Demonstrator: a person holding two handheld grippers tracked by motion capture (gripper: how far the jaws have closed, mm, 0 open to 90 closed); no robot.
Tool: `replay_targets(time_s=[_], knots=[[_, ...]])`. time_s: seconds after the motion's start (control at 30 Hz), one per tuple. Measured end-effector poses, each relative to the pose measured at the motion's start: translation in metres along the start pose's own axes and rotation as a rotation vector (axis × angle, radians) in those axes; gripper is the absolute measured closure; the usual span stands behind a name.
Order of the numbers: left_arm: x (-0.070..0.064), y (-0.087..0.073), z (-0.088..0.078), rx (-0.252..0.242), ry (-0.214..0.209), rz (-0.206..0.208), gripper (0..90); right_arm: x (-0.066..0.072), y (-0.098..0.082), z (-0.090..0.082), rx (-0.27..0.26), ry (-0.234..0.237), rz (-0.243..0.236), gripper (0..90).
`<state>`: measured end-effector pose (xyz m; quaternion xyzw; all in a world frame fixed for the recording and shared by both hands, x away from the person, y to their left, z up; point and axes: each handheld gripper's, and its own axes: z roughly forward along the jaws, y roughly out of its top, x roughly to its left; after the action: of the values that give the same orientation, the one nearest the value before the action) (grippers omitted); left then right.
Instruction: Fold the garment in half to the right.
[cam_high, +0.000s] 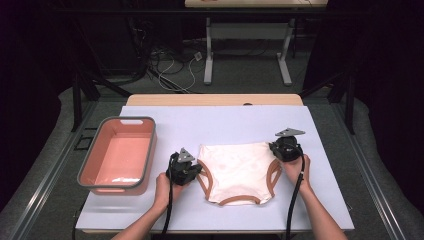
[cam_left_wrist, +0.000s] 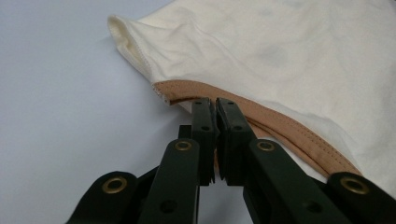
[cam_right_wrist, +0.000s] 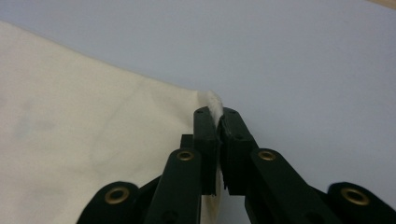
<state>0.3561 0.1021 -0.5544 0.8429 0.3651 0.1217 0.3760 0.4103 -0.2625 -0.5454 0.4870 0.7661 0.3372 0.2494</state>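
The briefs (cam_high: 235, 172) lay flat on the white mat (cam_high: 200, 125), cream cloth with tan trim, spread between the 2 grippers. The left gripper (cam_high: 192, 171) sat at the garment's left side, held by the person's left hand (cam_high: 164, 189), with its grey plate on top and its cable trailing back toward the table's near edge. In the left gripper view its jaws stood pressed together on the tan trim (cam_left_wrist: 261, 123) of the leg opening, just below the waistband corner; the cloth ran up and to the right from the tips, and bare mat lay to their left.

The right gripper (cam_high: 280, 148) sat at the garment's upper right corner, held by the right hand (cam_high: 296, 169). In the right gripper view its jaws were likewise clamped tight, with a small tuft of the cream corner (cam_right_wrist: 214, 103) pinched between the tips. The rest of the cloth spread away to the left of those jaws, and bare mat lay ahead and to the right.

A pink bin (cam_high: 120, 155) with a grey rim stood on the mat well to the left of the left gripper, apart from the briefs. It was hard to tell whether anything lay in it.
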Motion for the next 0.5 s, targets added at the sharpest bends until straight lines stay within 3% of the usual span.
replay_targets(time_s=[0.5], knots=[[-0.003, 0.008, 0.014, -0.003, -0.012, 0.003, 86.2, -0.011, -0.002, -0.002, 0.009, -0.047, 0.031, 86.2]])
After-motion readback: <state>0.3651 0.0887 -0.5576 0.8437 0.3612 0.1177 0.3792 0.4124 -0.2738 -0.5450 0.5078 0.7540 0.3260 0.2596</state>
